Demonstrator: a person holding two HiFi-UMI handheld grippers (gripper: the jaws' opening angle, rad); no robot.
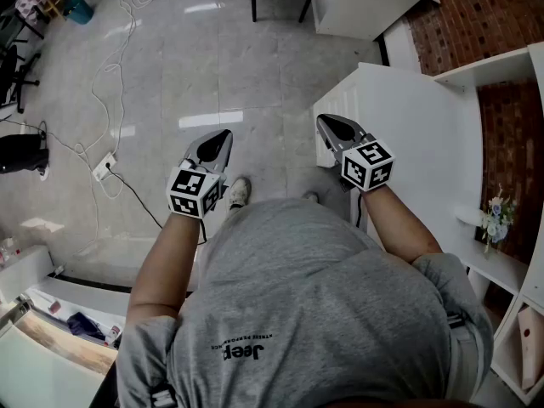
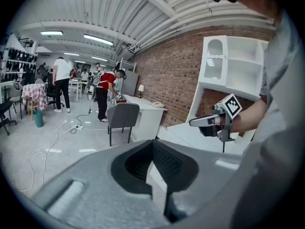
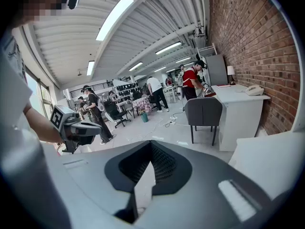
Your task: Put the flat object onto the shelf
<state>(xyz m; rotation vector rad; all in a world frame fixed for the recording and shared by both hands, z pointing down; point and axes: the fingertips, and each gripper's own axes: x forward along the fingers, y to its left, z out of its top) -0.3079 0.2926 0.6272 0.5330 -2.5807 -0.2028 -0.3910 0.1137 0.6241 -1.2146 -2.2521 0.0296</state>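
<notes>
Both grippers are held out in front of the person, above the floor. My left gripper (image 1: 221,136) has its jaws together with nothing between them, as its own view confirms (image 2: 153,143). Level with it, my right gripper (image 1: 325,121) hovers at the near edge of the white cabinet top (image 1: 399,109), jaws also closed and empty (image 3: 151,146). The white shelf unit (image 1: 501,66) stands to the right against the brick wall and appears again as the shelf unit (image 2: 238,61) in the left gripper view. I cannot pick out a flat object in any view.
A small flower vase (image 1: 495,215) sits on a lower shelf. White cables (image 1: 102,100) and a power strip (image 1: 104,167) lie on the floor to the left. A grey chair (image 2: 123,116) stands by a white desk (image 2: 148,113). Several people stand far back.
</notes>
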